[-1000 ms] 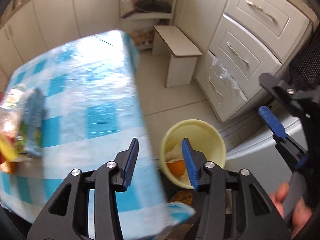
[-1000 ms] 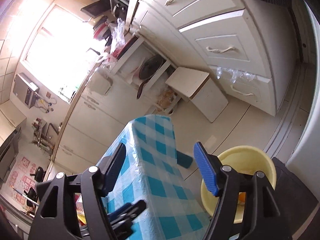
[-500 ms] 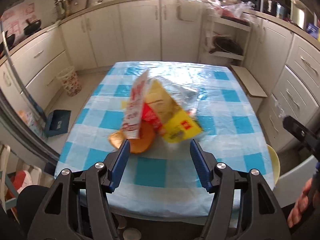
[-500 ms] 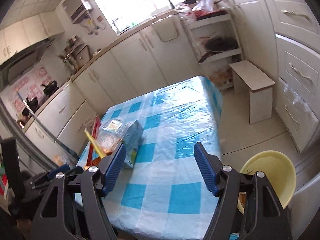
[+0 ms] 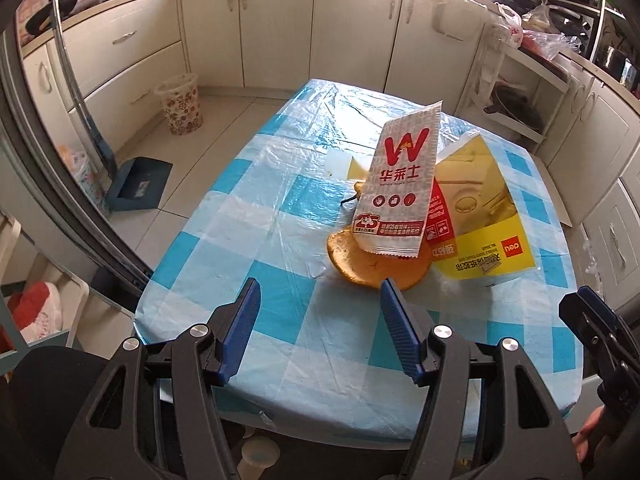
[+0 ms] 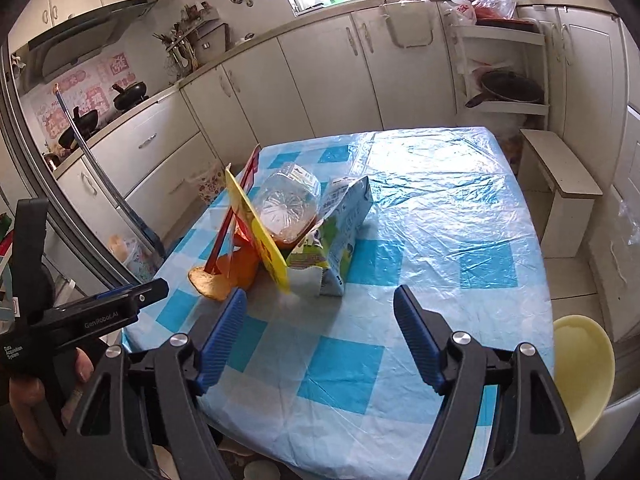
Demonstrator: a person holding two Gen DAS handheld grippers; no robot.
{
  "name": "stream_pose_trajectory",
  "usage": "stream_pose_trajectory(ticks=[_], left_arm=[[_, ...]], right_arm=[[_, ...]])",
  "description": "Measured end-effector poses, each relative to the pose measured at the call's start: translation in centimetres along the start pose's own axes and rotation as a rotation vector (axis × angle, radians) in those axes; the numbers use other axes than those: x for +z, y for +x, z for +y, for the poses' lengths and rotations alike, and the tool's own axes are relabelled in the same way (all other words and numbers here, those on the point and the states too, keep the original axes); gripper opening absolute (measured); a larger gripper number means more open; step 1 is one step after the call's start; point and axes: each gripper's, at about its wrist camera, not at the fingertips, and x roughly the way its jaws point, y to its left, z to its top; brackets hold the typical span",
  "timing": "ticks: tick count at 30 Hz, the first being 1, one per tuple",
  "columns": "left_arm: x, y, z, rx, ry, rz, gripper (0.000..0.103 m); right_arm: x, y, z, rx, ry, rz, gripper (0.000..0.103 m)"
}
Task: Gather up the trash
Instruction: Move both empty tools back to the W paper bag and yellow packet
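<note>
White kitchen cabinets ring a small table [image 5: 256, 216] covered in a blue-and-white checked cloth under clear plastic, and the trash sits in one loose heap toward the middle of it. Both claws hang back at the near edge with nothing in them: the left gripper [image 5: 320, 322] has its blue pads spread wide and is aimed at the heap, and the right gripper [image 6: 320, 328] is likewise spread, pointing across the bare cloth just right of the pile. That stance reads as a pause to choose a first piece rather than a grasp under way. In the left view a white paper wrapper [image 5: 400, 188] with a red W leans upright against a yellow card package [image 5: 480, 216], its lower edge overlapping an orange peel [image 5: 372, 264] lying on the cloth; the leaning pieces look light and likely to topple if nudged. The right view shows what that wrapper hides: a crumpled clear plastic bottle [image 6: 286, 208] propped on the pile and a drink carton [image 6: 340, 240] lying on its side behind the yellow card, which appears here edge-on. Only the right view also shows the pale yellow bin [image 6: 580, 368] standing on the floor just off the table's right corner, presumably placed there so each piece can be carried a short way and dropped in. The left view alone shows a patterned wastebasket [image 5: 180, 104] and a blue dustpan [image 5: 138, 184] on the floor, well apart from the table.
</note>
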Motion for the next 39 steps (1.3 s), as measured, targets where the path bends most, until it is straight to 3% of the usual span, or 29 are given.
stream_pose_trajectory(ticks=[13,23,29,32,39], left_arm=[[-0.3,-0.3,0.2,0.032,0.025,-0.005,0.062],[-0.2,-0.5,-0.4,0.016,0.045,-0.010,0.063],[0.9,-0.4,-2.0,-0.036,0.094,-0.023,0.068],[1.9,0.4,-3.2,-0.027,0.125,-0.023,0.068],[4.1,3.6,-4.8,-0.039,0.145,0.040,0.068]], right_arm=[[0.5,1.2,2.2,0.003,-0.025,0.001,0.073],[1.9,1.0,2.6,-0.014,-0.042,-0.040,0.073],[2.5,1.5,2.7,-0.001,-0.036,-0.047,0.073],[2.5,1.9,2.8,0.004,-0.041,-0.040,0.073],[3.0,2.6,3.0,-0.004,-0.050,-0.046,0.073]])
